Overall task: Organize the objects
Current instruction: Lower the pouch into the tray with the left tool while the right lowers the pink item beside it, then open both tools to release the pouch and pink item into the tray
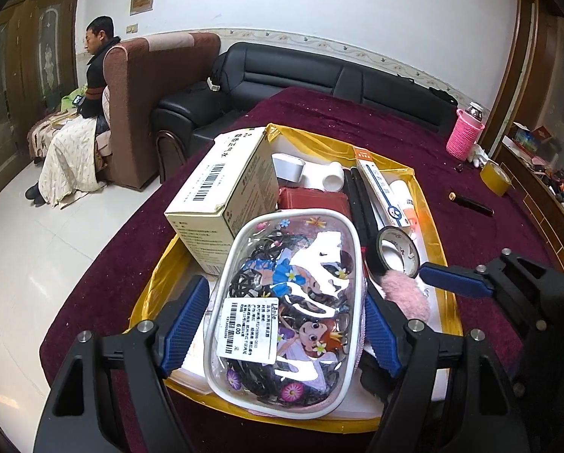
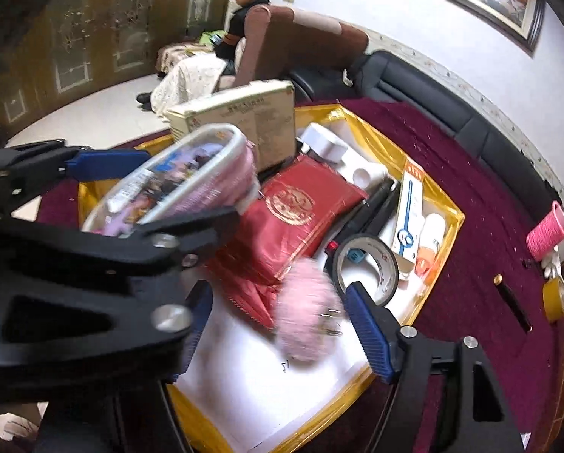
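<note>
The transparent pouch (image 1: 282,313) is a rounded-rectangle case with a white rim and a pink zip side. Its clear face carries cartoon girl figures, flower prints and one white barcode price label (image 1: 248,330). Dark tangled items fill its interior. It is held tilted above the near end of the gold-edged tray (image 1: 448,309), which rests on the maroon tablecloth (image 1: 357,120).

The left gripper (image 1: 282,319) is clamped on the pouch: one blue ribbed pad presses each long side. The right gripper (image 2: 282,330) stands apart, jaws wide; the pink fluffy pompom (image 2: 308,313) lies between its pads, blurred, and no pad visibly presses it.

Tray contents, counted:
- One cream carton (image 1: 221,196) with a barcode, at the far left corner.
- One red packet (image 2: 300,211) with a gold round emblem, in the middle.
- One roll of black tape (image 2: 368,268), standing on edge just beside the pompom.
- One narrow white-and-orange box (image 1: 380,192), along the right side.
- Two black pen-like sticks (image 1: 361,204), side by side.
- Two small white containers (image 1: 287,166) at the far end.

On the cloth outside the tray: one pink-sleeved bottle (image 1: 465,134), one roll of yellow tape (image 1: 495,178), one black pen (image 1: 470,201).

One person (image 1: 93,71) sits on the brown armchair (image 1: 146,113), well apart from the table.
</note>
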